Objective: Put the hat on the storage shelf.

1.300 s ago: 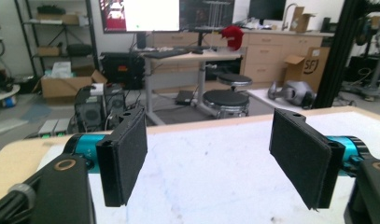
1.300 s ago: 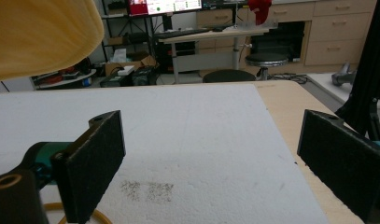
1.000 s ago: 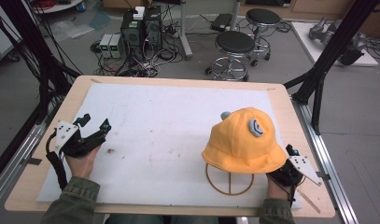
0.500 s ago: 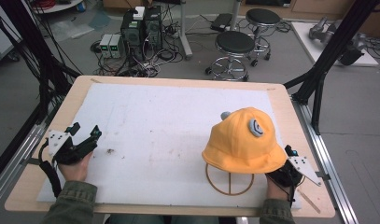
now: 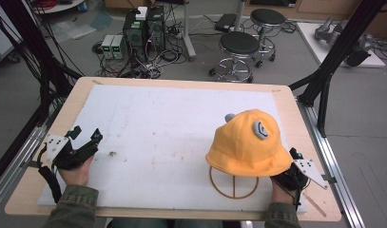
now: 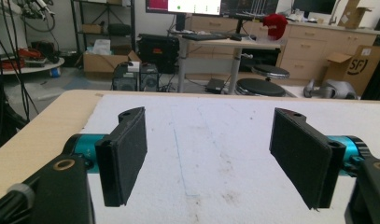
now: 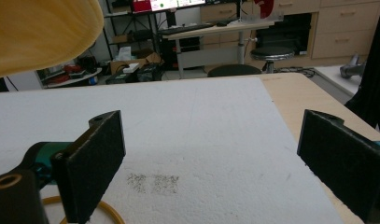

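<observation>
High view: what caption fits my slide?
Yellow fabric bucket hat perched on a round wooden stand, open grippers either side.

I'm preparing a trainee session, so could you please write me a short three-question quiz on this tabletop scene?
1. True or false: the left gripper grips the yellow hat.
2. The hat sits on: A) a stand with a ring base; B) a stool; C) a box.
3. How do the right gripper jaws stand?

Key: 1 false, its jaws are open and hold nothing. 2 A. 3 Wide open.
</observation>
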A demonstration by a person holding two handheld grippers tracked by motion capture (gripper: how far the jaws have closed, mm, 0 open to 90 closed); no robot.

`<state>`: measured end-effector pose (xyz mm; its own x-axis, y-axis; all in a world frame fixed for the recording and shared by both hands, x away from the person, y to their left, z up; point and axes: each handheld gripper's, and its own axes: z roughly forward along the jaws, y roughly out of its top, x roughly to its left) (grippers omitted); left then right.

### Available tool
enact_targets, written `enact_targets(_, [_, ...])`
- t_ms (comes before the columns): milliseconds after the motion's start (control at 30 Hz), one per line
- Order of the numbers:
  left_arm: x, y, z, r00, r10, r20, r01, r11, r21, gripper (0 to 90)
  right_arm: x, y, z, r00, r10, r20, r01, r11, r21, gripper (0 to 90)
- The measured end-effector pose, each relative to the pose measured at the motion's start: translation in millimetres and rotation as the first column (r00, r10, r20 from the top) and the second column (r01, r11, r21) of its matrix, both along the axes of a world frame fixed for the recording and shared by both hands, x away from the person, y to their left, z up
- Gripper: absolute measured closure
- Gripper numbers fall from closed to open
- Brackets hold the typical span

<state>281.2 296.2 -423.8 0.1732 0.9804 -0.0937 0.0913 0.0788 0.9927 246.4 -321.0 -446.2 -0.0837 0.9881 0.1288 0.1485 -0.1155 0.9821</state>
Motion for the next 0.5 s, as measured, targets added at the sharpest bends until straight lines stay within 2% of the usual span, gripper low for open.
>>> enact_targets(500, [0.0, 0.7, -1.8, 1.0000, -0.002, -0.006, 0.002, 0.9999, -0.017, 28.6, 1.2, -0.6, -0.7, 0.9999, 0.000, -0.011, 0.000, 1.0000, 0.010, 6.5])
